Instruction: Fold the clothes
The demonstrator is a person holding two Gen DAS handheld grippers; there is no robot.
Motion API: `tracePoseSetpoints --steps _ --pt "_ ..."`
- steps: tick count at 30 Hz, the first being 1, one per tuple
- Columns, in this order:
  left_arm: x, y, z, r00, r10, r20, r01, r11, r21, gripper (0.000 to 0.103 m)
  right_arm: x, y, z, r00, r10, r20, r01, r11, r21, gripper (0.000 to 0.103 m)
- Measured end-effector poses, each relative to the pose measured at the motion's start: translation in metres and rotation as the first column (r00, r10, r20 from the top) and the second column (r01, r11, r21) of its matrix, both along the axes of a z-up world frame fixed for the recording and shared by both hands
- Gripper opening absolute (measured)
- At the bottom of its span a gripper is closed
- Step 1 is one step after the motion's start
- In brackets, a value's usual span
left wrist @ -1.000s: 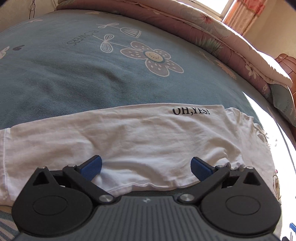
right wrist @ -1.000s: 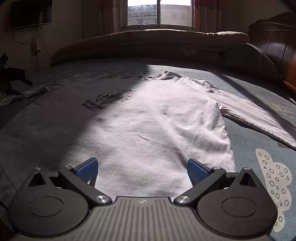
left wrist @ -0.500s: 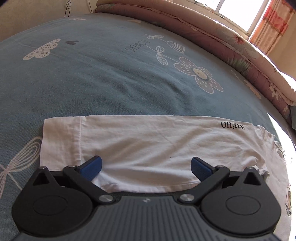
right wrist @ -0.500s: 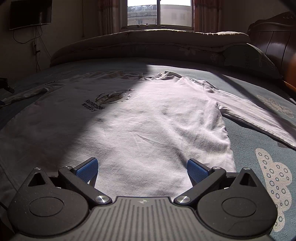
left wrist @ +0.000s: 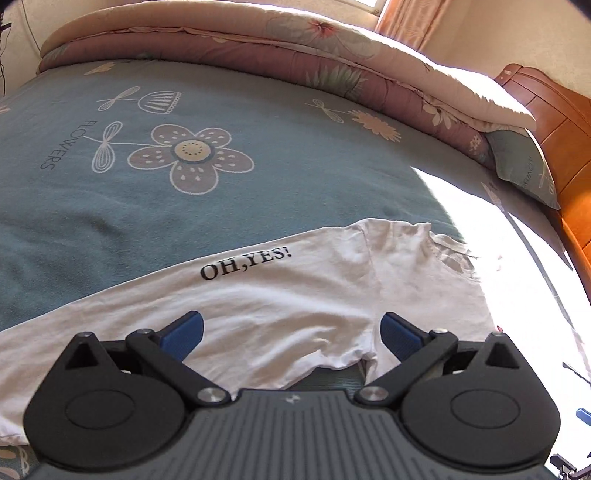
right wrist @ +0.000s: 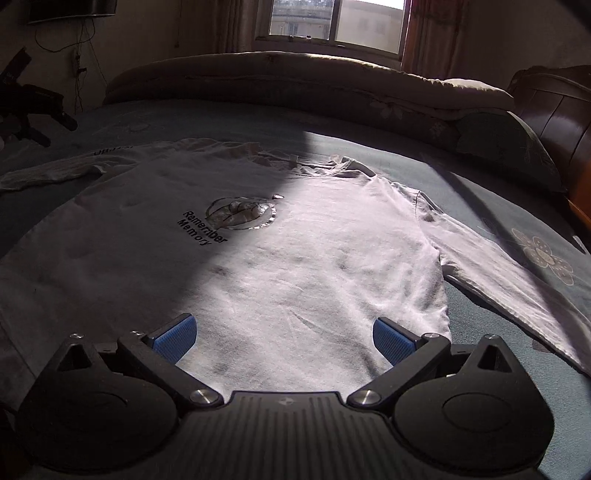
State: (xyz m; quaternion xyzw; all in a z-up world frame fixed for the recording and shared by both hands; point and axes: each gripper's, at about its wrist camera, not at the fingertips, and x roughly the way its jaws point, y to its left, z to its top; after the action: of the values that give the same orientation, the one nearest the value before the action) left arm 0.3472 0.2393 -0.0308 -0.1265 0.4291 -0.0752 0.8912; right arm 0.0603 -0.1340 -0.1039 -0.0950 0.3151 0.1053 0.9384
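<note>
A white long-sleeved shirt [right wrist: 295,258] lies flat, front up, on the blue bed sheet [right wrist: 517,369], both sleeves spread out. Its chest print reads "Remember Memory". In the left wrist view I see its left sleeve [left wrist: 258,306] with "OH,YES!" printed near the shoulder seam. My left gripper [left wrist: 291,332] is open and empty, low over that sleeve near the armpit. My right gripper [right wrist: 282,334] is open and empty, just above the shirt's bottom hem, near its right side edge.
A rolled floral quilt [left wrist: 295,48] lies along the far side of the bed. A pillow [left wrist: 524,166] and a wooden headboard [left wrist: 554,122] stand at the right. The blue sheet with a flower print [left wrist: 192,155] lies bare beyond the sleeve. A window [right wrist: 332,22] is behind.
My left gripper has swung from the sleeve's cuff end back toward the shoulder and armpit. My right gripper has risen slightly and tilted down over the hem. Both stay open.
</note>
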Motion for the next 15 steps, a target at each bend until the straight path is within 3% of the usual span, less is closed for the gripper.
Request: tracePoseSetpoints --steps 2,6,9,13,15 --pt "0.019 -0.029 0.0 0.999 -0.044 -0.003 0.044 0.999 -0.031 0.102 0.014 0.013 0.004 0.999 0.046 -0.004 -0.046 0.999 -0.019 0.103" --pt "0.056 -0.075 -0.01 0.997 -0.069 -0.045 0.066 0.995 -0.073 0.102 0.051 0.033 -0.026 0.985 0.096 -0.144 -0.101 0.994 -0.027 0.103" --pt "0.082 -0.09 -0.027 0.995 -0.044 -0.086 0.036 0.994 -0.099 0.102 0.053 0.021 -0.037 0.985 0.089 -0.149 -0.074 0.992 0.104 0.103" --pt "0.113 -0.093 -0.059 0.986 0.015 -0.165 -0.039 0.989 -0.142 0.102 0.047 0.009 -0.044 0.992 0.097 -0.085 -0.082 0.983 0.163 0.103" --pt "0.12 -0.091 -0.061 0.993 0.052 -0.11 -0.068 0.987 -0.148 0.102 0.047 0.012 -0.044 0.992 0.092 -0.083 -0.078 0.985 0.153 0.103"
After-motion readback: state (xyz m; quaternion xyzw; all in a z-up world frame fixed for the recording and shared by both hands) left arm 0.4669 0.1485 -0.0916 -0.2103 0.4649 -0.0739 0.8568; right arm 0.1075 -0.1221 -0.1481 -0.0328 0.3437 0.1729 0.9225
